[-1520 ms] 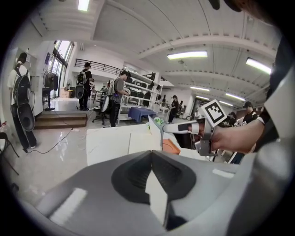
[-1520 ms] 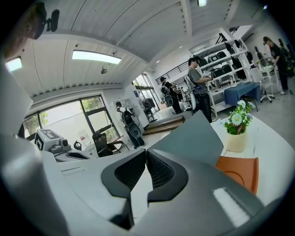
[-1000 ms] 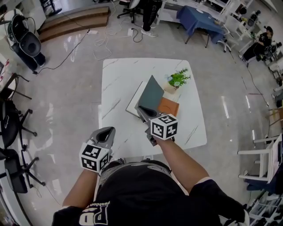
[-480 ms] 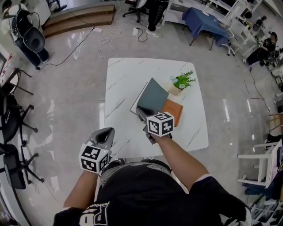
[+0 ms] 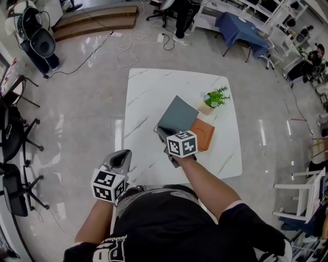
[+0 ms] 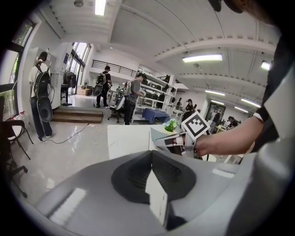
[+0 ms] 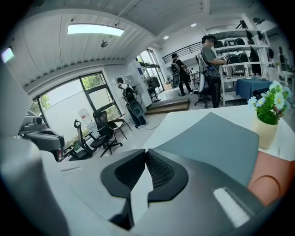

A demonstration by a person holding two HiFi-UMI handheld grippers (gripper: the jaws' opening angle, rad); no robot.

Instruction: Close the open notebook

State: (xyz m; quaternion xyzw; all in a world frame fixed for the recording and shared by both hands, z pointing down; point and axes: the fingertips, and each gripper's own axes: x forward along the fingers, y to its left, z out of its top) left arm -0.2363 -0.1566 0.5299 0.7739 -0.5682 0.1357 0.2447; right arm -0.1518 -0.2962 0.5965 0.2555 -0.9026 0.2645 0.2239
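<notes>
Head view shows the grey notebook lying near the bench's right edge, beside a small plant. The right gripper is at its near corner. The left gripper hangs off the bench's near edge, and both pairs of fingers are clenched.

You're working in bright, even light. Strip lamps on the ceiling and tall windows at the side feed it, and the glossy floor throws back white streaks of glare. The white table is nearly blown out, and shadows are faint and soft. Your two gripper views bend hard at the edges inside a round black border. Their close foreground is out of focus, while farther things look sharp.
</notes>
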